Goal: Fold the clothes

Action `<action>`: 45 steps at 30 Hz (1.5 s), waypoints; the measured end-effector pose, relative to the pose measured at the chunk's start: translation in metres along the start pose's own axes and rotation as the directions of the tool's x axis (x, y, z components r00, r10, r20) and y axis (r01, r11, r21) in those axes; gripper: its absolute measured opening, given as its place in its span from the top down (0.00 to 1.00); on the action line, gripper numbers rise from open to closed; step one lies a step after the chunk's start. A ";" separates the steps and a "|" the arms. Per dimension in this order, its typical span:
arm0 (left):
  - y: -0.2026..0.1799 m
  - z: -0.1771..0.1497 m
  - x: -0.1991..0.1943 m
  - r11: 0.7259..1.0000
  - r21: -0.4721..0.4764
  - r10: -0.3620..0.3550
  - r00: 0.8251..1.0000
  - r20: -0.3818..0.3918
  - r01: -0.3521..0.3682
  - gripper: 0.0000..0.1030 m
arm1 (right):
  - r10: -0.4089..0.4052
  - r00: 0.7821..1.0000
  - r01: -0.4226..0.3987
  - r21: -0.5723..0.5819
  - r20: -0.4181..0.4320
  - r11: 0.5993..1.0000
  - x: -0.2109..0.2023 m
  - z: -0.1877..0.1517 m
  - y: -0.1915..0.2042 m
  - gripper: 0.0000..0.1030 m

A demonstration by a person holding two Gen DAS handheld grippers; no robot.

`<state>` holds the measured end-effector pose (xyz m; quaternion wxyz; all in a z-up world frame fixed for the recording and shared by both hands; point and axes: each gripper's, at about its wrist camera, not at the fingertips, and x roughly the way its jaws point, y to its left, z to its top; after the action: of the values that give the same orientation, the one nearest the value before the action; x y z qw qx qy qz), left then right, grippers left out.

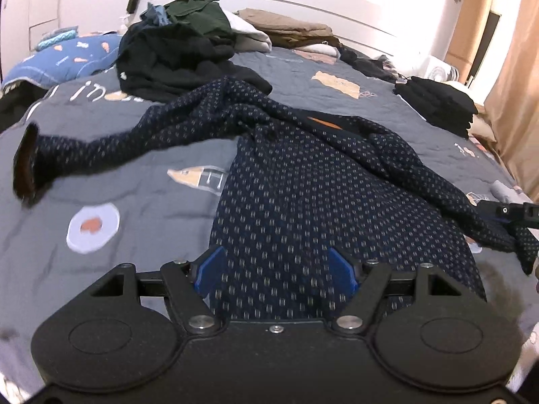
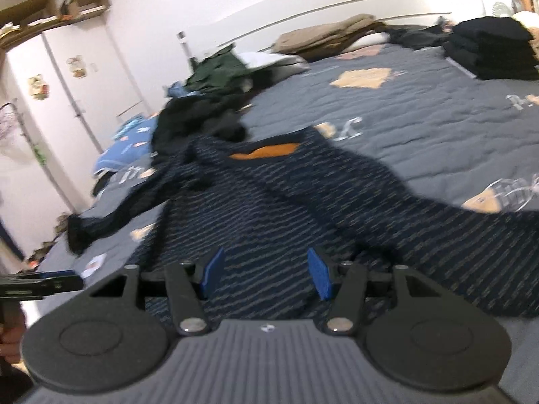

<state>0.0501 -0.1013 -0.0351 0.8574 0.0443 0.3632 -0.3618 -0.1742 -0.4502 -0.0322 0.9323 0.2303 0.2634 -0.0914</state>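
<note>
A navy dotted sweater (image 1: 286, 181) lies face up on the grey bedspread (image 1: 134, 208), its orange neck lining (image 2: 266, 151) toward the headboard. One sleeve (image 1: 101, 148) stretches out left and the other (image 1: 438, 185) runs down to the right. My left gripper (image 1: 276, 274) hovers over the sweater's lower body, its blue pads (image 1: 210, 274) apart with nothing pinched. In the blurred right wrist view my right gripper (image 2: 266, 277) stands open above the hem. At that view's left edge the left gripper (image 2: 40, 282) shows.
A heap of dark and green clothes (image 1: 182, 47) sits at the far left of the bed. Beside a folded black stack (image 1: 441, 104) at the right edge hangs a beige curtain (image 1: 515, 101). Beige folded clothes (image 1: 289, 27) lie by the headboard, a blue blanket (image 1: 64, 57) far left.
</note>
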 end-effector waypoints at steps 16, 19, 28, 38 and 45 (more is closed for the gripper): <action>0.028 -0.028 -0.014 0.999 0.031 0.035 0.995 -0.088 -0.032 0.41 | 0.106 0.992 -0.107 -0.012 -0.063 0.994 -0.023 -0.072 0.084 0.47; 0.032 -0.031 -0.012 0.999 0.033 0.027 0.993 -0.119 -0.023 0.54 | 0.119 0.989 -0.123 -0.043 -0.088 0.991 -0.022 -0.078 0.100 0.47; 0.036 -0.039 0.000 0.998 0.048 0.047 0.981 -0.187 -0.039 0.70 | 0.183 0.975 -0.191 -0.055 -0.127 0.980 -0.019 -0.094 0.138 0.44; 0.025 -0.042 0.011 0.996 0.088 0.045 0.974 -0.224 -0.026 0.58 | 0.183 0.974 -0.192 -0.056 -0.134 0.980 -0.023 -0.102 0.147 0.42; 0.019 -0.044 0.025 0.993 0.107 0.077 0.961 -0.265 -0.050 0.48 | 0.158 0.981 -0.164 -0.043 -0.113 0.986 -0.029 -0.102 0.138 0.42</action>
<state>0.0485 -0.0870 -0.0879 0.8083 0.1470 0.4559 -0.3423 -0.2044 -0.2796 -0.0410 0.9267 0.2309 0.2966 0.0038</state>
